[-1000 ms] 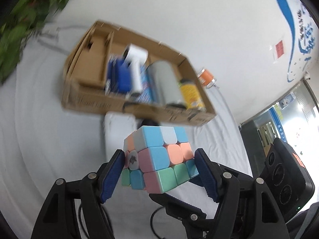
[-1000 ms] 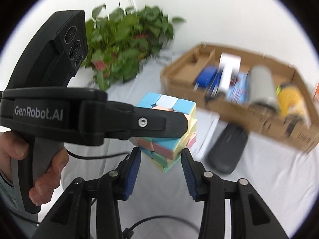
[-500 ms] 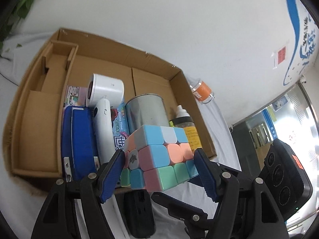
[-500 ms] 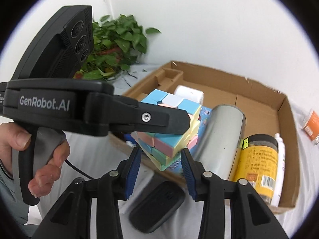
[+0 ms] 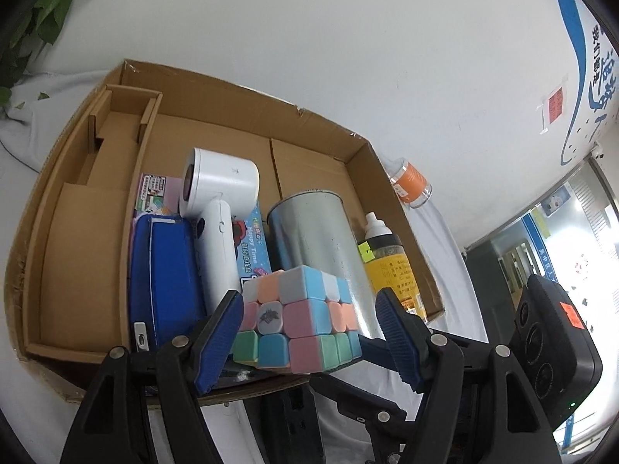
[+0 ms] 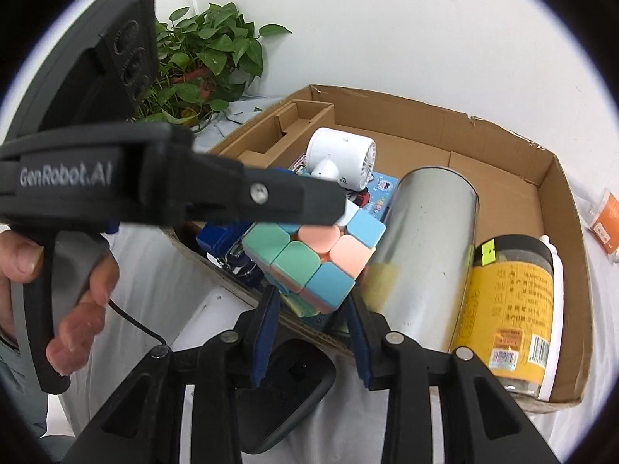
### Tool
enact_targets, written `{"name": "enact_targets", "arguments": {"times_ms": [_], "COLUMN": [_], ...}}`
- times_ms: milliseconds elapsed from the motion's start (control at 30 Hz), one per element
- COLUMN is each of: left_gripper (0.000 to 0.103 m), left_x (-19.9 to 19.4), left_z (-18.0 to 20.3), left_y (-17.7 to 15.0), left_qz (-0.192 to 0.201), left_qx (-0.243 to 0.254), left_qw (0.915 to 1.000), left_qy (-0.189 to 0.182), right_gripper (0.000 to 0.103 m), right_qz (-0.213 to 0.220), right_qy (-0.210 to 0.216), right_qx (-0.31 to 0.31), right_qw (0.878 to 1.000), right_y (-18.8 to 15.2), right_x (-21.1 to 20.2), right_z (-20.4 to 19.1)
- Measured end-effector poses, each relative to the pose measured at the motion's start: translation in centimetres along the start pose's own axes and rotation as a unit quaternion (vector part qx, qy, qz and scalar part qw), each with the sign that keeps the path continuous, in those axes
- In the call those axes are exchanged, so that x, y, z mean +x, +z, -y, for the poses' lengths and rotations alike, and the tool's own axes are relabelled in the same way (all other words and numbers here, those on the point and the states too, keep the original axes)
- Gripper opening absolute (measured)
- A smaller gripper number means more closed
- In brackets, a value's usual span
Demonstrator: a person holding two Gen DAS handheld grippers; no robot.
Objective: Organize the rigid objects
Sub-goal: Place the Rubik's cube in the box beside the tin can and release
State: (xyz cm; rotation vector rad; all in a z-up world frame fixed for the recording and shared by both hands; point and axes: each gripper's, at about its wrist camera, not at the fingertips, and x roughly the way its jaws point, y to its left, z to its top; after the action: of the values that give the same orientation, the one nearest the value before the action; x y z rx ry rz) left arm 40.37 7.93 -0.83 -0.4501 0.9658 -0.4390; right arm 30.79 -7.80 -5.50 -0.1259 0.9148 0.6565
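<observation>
A pastel puzzle cube (image 5: 300, 319) sits between the blue pads of my left gripper (image 5: 309, 332), over the front edge of the cardboard box (image 5: 93, 208). The left pad touches it; a gap shows at the right pad, so the cube looks tilted and loose. In the right wrist view the cube (image 6: 313, 266) is above my right gripper (image 6: 311, 328), whose pads flank its lower corner. The box (image 6: 561, 208) holds a silver can (image 5: 317, 243), a white hair dryer (image 5: 216, 208), a blue case (image 5: 162, 278) and a yellow jar (image 6: 510, 309).
A black flat object (image 6: 286, 390) lies on the white cloth in front of the box. An orange-labelled clear container (image 5: 410, 181) lies behind the box's right end. A potted plant (image 6: 205, 58) stands at the back left. The box's left compartment (image 5: 85, 239) holds nothing.
Both grippers carried the cube toward the box. The left gripper's jaws have widened and the cube has tipped and dropped lower, toward the silver can.
</observation>
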Motion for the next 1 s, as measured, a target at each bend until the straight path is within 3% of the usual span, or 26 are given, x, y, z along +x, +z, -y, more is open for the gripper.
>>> {"name": "enact_targets", "arguments": {"times_ms": [33, 100, 467, 533, 667, 800, 1000], "left_gripper": [0.068, 0.055, 0.056, 0.054, 0.054, 0.054, 0.054], "left_x": [0.0, 0.4, 0.4, 0.5, 0.4, -1.5, -0.5], "left_z": [0.1, 0.2, 1.5, 1.6, 1.1, 0.3, -0.9], "left_y": [-0.1, -0.5, -3.5, -3.6, -3.5, -3.1, -1.4], "left_qz": [0.0, -0.016, -0.013, -0.016, -0.019, 0.022, 0.008], "left_qx": [0.002, 0.006, 0.016, 0.016, 0.007, 0.002, -0.026], "left_qw": [1.0, 0.9998, 0.9992, 0.9991, 0.9996, 0.9997, 0.9981], "left_qy": [-0.001, -0.006, 0.034, 0.035, 0.02, 0.006, -0.056], "right_gripper": [0.034, 0.034, 0.033, 0.033, 0.033, 0.033, 0.036], "right_qz": [0.0, 0.003, 0.023, 0.01, 0.006, 0.013, 0.025], "right_qy": [0.0, -0.004, -0.032, -0.043, -0.054, -0.05, -0.052], "right_qx": [0.003, 0.006, 0.024, 0.026, 0.018, 0.011, 0.017], "right_qw": [1.0, 1.0, 0.999, 0.999, 0.998, 0.999, 0.998], "right_y": [0.0, 0.0, 0.0, 0.1, -0.2, -0.6, -0.3], "right_x": [0.0, -0.2, -1.6, -1.5, -1.6, -2.1, -1.8], "right_z": [0.0, 0.1, -0.4, -0.8, -1.4, -1.2, -0.4]}}
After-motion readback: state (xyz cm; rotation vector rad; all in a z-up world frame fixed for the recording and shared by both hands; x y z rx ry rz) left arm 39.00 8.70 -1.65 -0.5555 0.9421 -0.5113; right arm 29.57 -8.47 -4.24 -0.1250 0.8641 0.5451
